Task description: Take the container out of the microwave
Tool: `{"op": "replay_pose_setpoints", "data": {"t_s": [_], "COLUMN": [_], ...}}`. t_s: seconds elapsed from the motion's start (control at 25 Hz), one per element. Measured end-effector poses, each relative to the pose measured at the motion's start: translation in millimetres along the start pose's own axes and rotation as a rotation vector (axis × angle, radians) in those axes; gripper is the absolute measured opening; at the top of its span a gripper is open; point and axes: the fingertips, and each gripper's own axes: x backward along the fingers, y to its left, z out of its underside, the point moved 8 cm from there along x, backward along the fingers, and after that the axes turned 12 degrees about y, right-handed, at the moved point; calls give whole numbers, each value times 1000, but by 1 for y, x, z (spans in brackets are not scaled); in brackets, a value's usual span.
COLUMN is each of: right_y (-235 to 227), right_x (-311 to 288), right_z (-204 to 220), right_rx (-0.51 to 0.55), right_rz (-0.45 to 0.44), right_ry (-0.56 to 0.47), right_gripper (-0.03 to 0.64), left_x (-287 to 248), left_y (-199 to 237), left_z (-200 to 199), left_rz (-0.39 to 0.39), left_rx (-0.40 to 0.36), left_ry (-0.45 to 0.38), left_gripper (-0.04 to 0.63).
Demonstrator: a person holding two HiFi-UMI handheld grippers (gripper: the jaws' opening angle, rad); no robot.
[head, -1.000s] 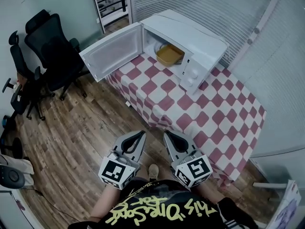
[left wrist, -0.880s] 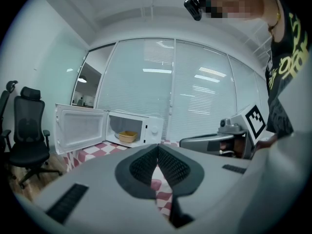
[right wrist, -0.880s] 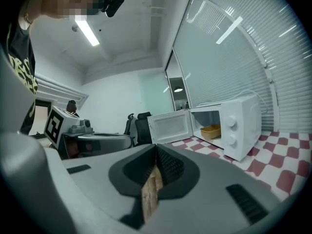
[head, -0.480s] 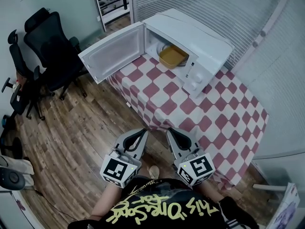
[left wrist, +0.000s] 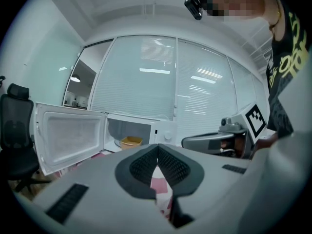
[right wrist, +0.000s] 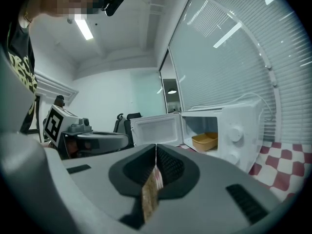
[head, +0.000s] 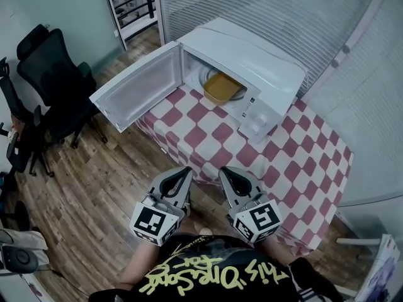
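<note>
Left gripper and right gripper were side by side, jaws together, both empty. At 12 o'clock of them the yellow container sat inside the microwave. Its door stood open toward 10 o'clock, above the checked tablecloth.

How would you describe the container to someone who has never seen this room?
Find the table with red-and-white checks; a white microwave stands on it, its door open. Inside sits the container, a shallow yellow tub, the only coloured thing there.

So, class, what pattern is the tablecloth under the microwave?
Red-and-white checks. The tablecloth shows best in the head view.
</note>
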Motion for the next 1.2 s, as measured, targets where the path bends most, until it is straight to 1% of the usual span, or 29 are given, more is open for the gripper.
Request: {"op": "replay_pose_setpoints", "data": {"t_s": [0.2, 0.56, 0.72, 0.92, 1.2], "right_y": [-15, -36, -43, -53, -67], "right_x": [-24, -59, -73, -91, -116], "right_z": [-13, -35, -42, -48, -52], "right_rx": [23, -6, -20, -32, -39], "right_rz": [32, 104, 135, 174, 243], "right_ry": [-2, 1, -5, -16, -13], "right_gripper": [9, 9, 10, 11, 11], "left_x": [-22, -54, -67, -87, -117], "left_y": [28, 70, 88, 108, 133], "left_z": [-7, -25, -37, -43, -49], "left_rz": [23, 75, 105, 140, 183], "left_rx": [-12, -49, -80, -123, -159], "left_ry": [0, 12, 0, 5, 36], "left_gripper": [8, 8, 8, 8, 9]}}
